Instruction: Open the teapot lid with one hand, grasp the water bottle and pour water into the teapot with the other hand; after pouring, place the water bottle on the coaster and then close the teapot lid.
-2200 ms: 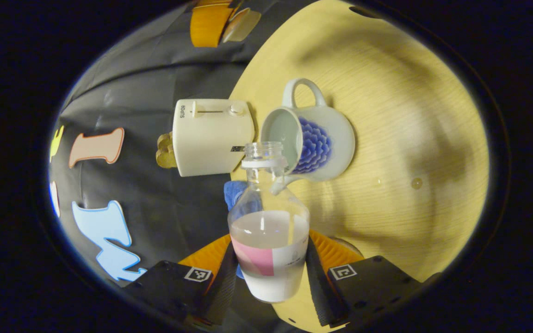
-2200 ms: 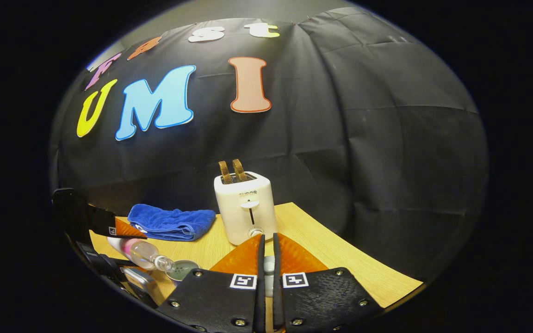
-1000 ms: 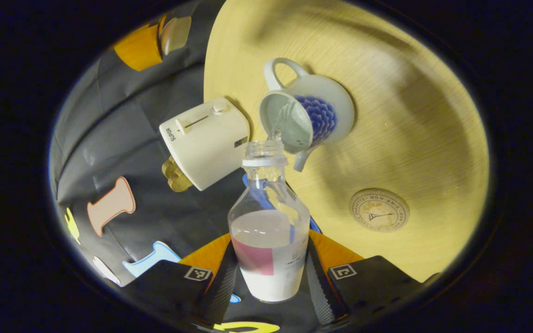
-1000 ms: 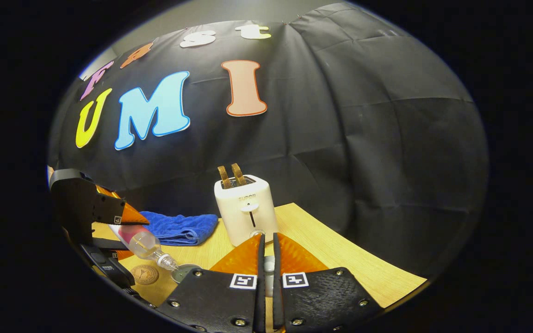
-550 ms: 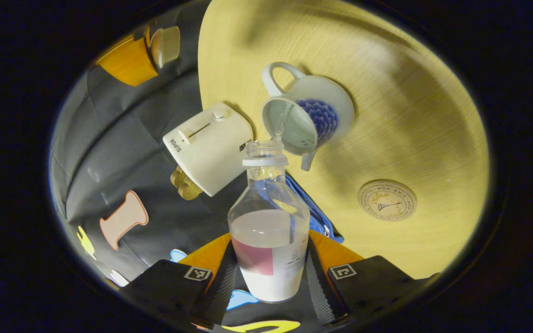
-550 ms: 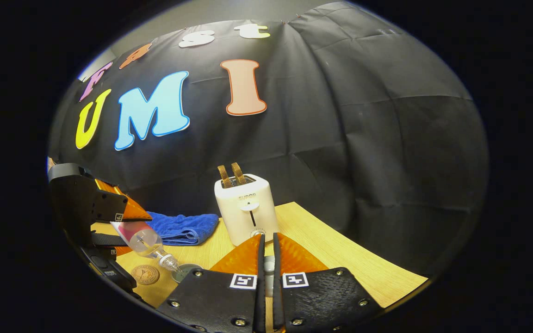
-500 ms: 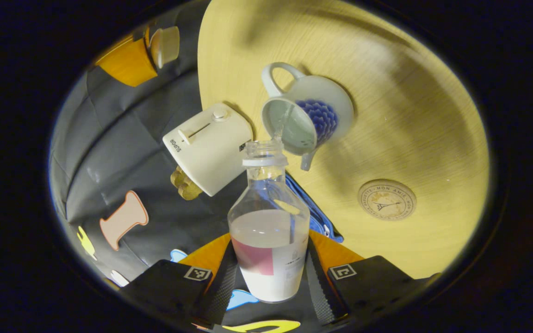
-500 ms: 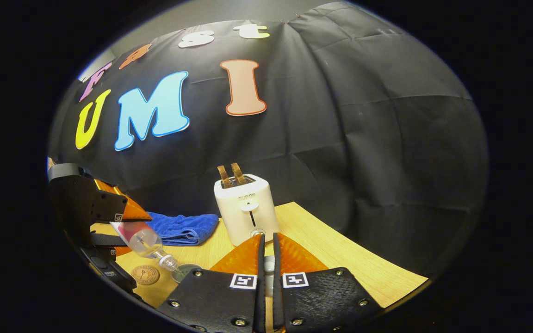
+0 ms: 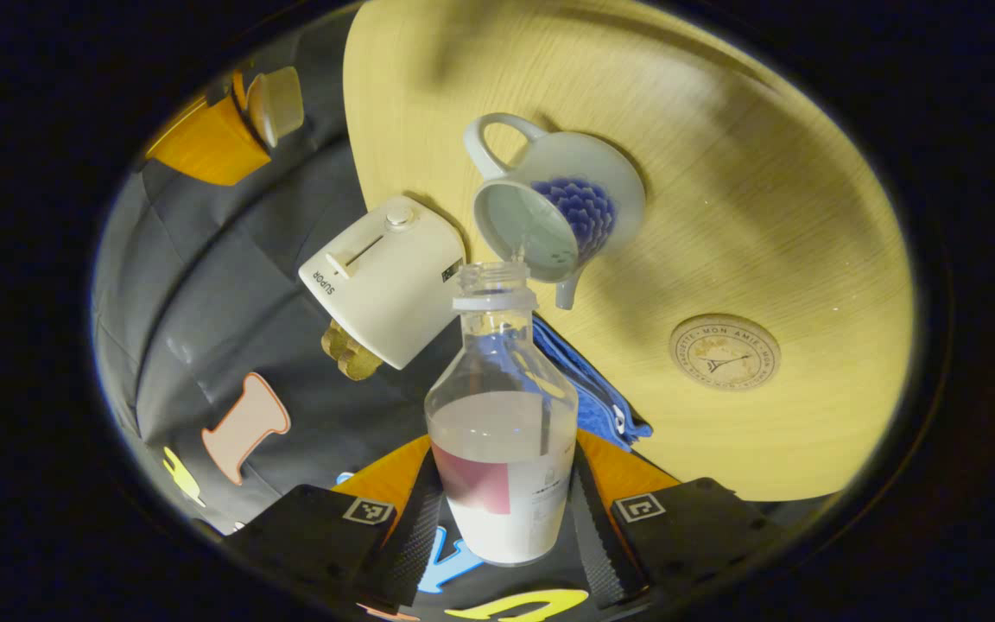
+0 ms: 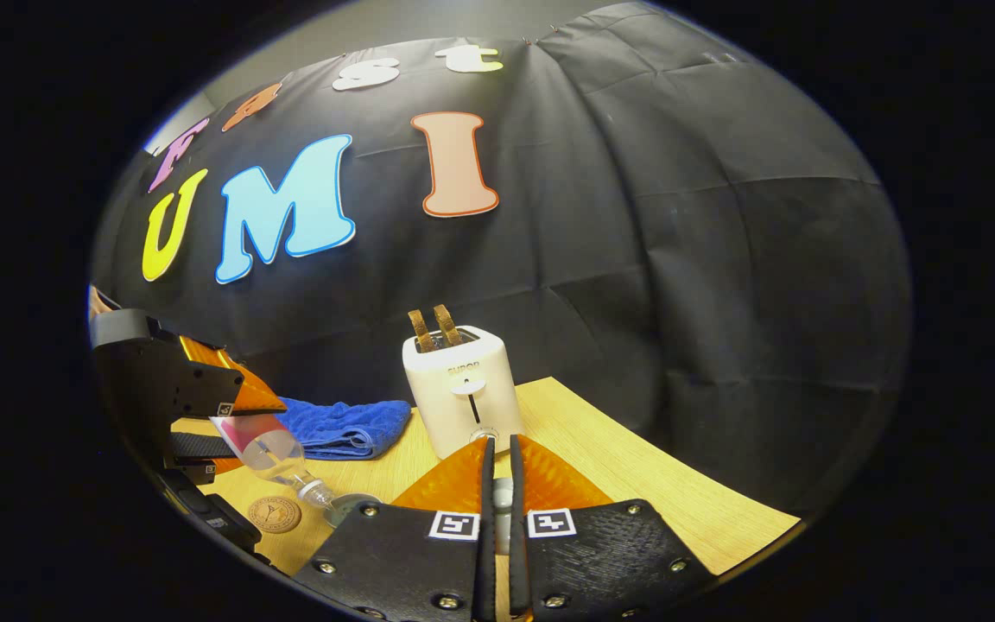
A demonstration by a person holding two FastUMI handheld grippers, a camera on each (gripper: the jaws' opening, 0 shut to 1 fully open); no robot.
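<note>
My left gripper (image 9: pixel 504 449) is shut on a clear water bottle (image 9: pixel 499 466) with a pink and white label, tipped so that its open mouth (image 9: pixel 493 278) is at the rim of the teapot (image 9: pixel 579 194). The white teapot with a blue flower pattern stands lidless on the wooden table (image 9: pixel 774 199), and a thin stream of water runs into it. In the right gripper view, my right gripper (image 10: pixel 498 442) is shut on the pale teapot lid (image 10: pixel 503 503), held up off the table. That view also has the left gripper (image 10: pixel 178 389), the bottle (image 10: pixel 269 449) and the round coaster (image 10: pixel 274 514).
The round cork coaster (image 9: pixel 725 352) lies bare on the table beside the teapot. A white toaster (image 10: pixel 461 393) with two slices of toast stands at the back. A folded blue towel (image 10: pixel 342 426) lies to its left. The table's right edge (image 10: pixel 679 471) is close.
The left gripper has rolled further, tipping the bottle more steeply over the teapot's mouth, and water now runs in. The right gripper with the lid has hardly moved.
</note>
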